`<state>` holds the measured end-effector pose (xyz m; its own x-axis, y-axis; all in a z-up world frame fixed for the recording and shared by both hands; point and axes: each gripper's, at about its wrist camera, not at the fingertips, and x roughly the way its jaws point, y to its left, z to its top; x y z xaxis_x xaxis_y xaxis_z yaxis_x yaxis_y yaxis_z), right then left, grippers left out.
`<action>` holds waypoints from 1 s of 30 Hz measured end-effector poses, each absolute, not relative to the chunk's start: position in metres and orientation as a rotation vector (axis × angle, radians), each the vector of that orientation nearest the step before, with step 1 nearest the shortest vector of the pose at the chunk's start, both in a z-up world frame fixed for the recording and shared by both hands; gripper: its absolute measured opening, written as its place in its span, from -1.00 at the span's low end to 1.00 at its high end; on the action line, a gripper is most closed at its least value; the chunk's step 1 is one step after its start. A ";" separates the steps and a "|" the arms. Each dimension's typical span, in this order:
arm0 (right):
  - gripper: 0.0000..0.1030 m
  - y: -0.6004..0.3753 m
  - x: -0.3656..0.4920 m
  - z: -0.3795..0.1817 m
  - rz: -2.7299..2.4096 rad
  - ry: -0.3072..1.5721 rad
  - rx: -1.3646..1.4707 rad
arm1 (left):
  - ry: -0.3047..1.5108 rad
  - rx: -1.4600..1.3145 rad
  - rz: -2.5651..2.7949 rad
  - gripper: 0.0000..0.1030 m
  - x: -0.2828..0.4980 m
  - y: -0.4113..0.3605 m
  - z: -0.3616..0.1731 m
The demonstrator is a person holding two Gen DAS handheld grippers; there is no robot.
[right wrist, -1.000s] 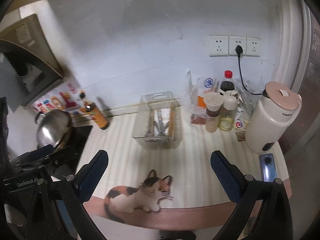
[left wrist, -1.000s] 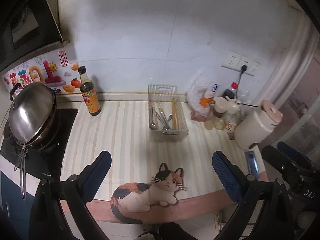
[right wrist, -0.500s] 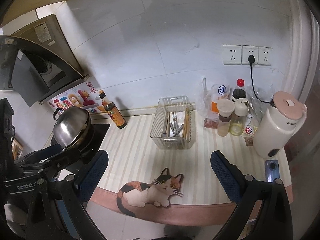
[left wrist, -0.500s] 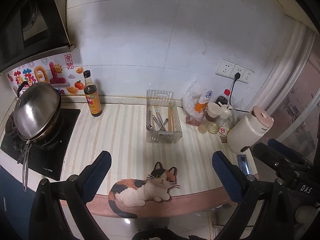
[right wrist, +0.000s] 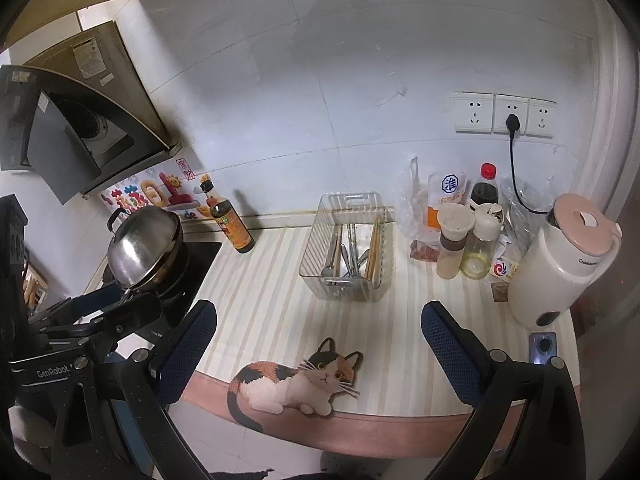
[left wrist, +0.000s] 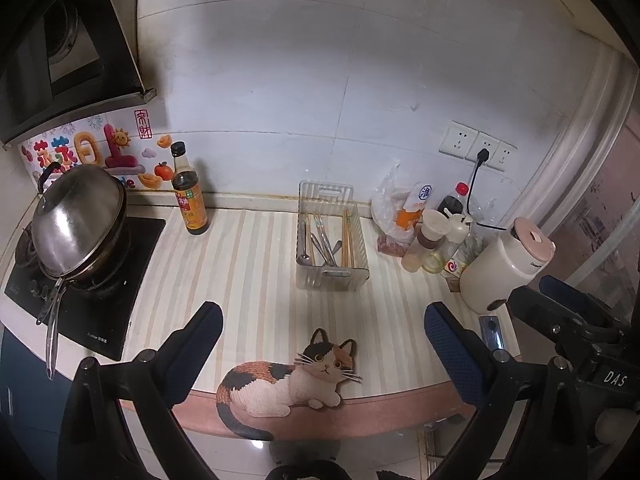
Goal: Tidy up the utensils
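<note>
A clear plastic basket [left wrist: 331,276] [right wrist: 347,293] stands on the striped counter near the wall. Inside it lie metal spoons [left wrist: 305,240] [right wrist: 332,252] on the left and wooden chopsticks [left wrist: 346,236] [right wrist: 374,246] on the right. My left gripper [left wrist: 322,344] is open with nothing between its blue pads, held well back over the counter's front edge. My right gripper [right wrist: 318,340] is open and empty too, equally far from the basket. The right gripper also appears at the right edge of the left wrist view, and the left gripper at the left edge of the right wrist view.
A lidded steel pan [left wrist: 76,220] sits on the black stove at left, with a sauce bottle [left wrist: 189,196] beside it. Condiment jars [right wrist: 454,240] and a white kettle [right wrist: 560,260] crowd the right. A phone [right wrist: 542,347] lies by the kettle. A cat-shaped mat [left wrist: 288,380] hangs over the front edge.
Both grippers have pulled back and risen away from the counter, so the basket looks smaller and more wall shows. Both stayed open and empty.
</note>
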<state>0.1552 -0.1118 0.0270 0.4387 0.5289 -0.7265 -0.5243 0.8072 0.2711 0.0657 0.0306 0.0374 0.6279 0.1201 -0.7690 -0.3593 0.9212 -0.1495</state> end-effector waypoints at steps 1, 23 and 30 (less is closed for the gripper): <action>1.00 -0.112 0.156 0.027 0.654 0.904 0.007 | 0.850 -0.302 0.283 1.00 0.065 0.030 0.038; 1.00 -0.108 0.164 0.023 0.660 0.914 0.003 | 0.847 -0.292 0.275 1.00 0.071 0.035 0.038; 1.00 -0.110 0.165 0.022 0.655 0.915 0.002 | 0.849 -0.286 0.264 1.00 0.074 0.037 0.039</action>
